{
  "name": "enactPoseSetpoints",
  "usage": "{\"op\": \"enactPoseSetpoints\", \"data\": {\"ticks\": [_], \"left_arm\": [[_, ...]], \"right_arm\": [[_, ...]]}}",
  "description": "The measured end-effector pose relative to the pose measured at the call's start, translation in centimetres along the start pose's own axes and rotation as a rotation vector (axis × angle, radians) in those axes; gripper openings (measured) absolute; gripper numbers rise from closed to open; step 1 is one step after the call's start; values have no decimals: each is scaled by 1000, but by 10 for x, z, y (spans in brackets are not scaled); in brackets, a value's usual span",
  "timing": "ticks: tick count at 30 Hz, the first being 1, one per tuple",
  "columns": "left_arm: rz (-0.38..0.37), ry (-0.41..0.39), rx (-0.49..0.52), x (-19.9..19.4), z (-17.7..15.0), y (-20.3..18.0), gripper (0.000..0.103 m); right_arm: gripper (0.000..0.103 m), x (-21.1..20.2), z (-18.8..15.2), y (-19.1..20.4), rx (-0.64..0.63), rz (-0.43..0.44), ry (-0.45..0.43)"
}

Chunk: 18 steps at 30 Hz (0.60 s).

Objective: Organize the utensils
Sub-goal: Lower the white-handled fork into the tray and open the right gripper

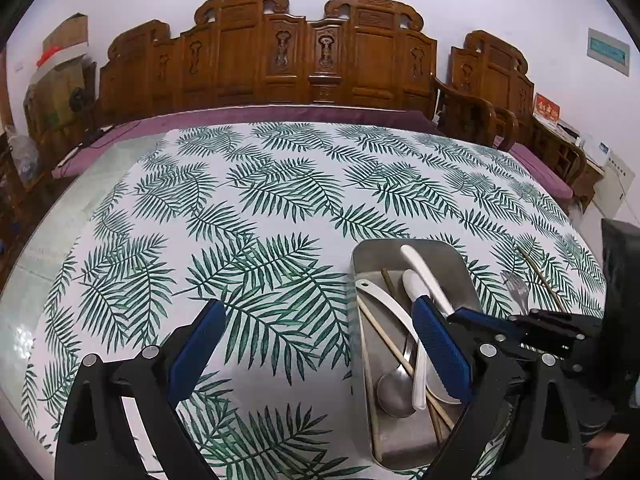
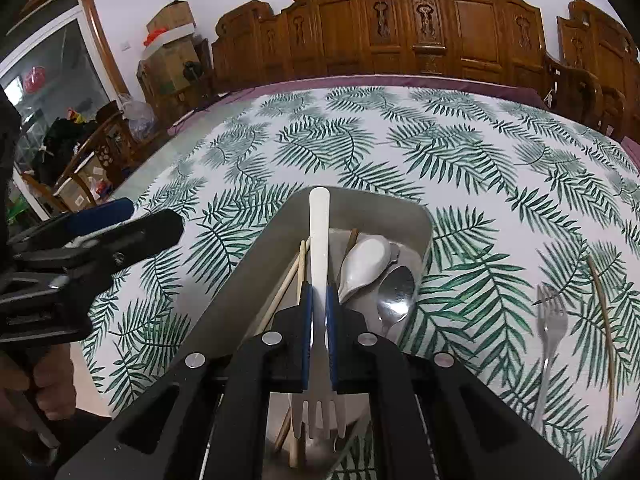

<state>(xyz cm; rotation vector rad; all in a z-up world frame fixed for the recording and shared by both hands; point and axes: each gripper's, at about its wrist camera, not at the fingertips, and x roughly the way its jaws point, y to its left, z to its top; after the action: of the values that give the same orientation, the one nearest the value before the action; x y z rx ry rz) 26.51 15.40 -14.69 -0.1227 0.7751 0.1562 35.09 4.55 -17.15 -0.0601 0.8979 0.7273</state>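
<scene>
My right gripper [image 2: 319, 290] is shut on a white plastic fork [image 2: 319, 224]. It holds the fork over the metal tray [image 2: 236, 280], handle pointing away and tines toward the camera. Inside the tray lie a white ceramic spoon [image 2: 366, 260], a metal spoon [image 2: 396, 290] and wooden chopsticks [image 2: 286, 284]. On the tablecloth right of the tray rest a metal fork [image 2: 552, 320] and a thin brown chopstick [image 2: 602, 312]. My left gripper [image 1: 316, 308] is open and empty, its right finger [image 1: 440, 348] over the tray [image 1: 416, 444] and its left finger over the cloth.
The table carries a white cloth with green fern leaves [image 1: 280, 200]. Carved wooden chairs [image 1: 280, 52] line its far side. A person's hand [image 2: 52, 392] grips the left tool at the lower left. Boxes and clutter [image 2: 80, 140] stand off to the left.
</scene>
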Motion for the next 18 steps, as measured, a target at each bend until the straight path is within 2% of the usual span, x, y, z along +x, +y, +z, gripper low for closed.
{"op": "enactPoseSetpoints", "data": {"ticks": [11,18], "left_arm": [[-1,2,4,2,0,-1,91],[-18,4,12,1,-2,-10,91]], "right_arm": [[9,2,2,-14,56,39,0],[9,-24,8,-33,48,35,-43]]}}
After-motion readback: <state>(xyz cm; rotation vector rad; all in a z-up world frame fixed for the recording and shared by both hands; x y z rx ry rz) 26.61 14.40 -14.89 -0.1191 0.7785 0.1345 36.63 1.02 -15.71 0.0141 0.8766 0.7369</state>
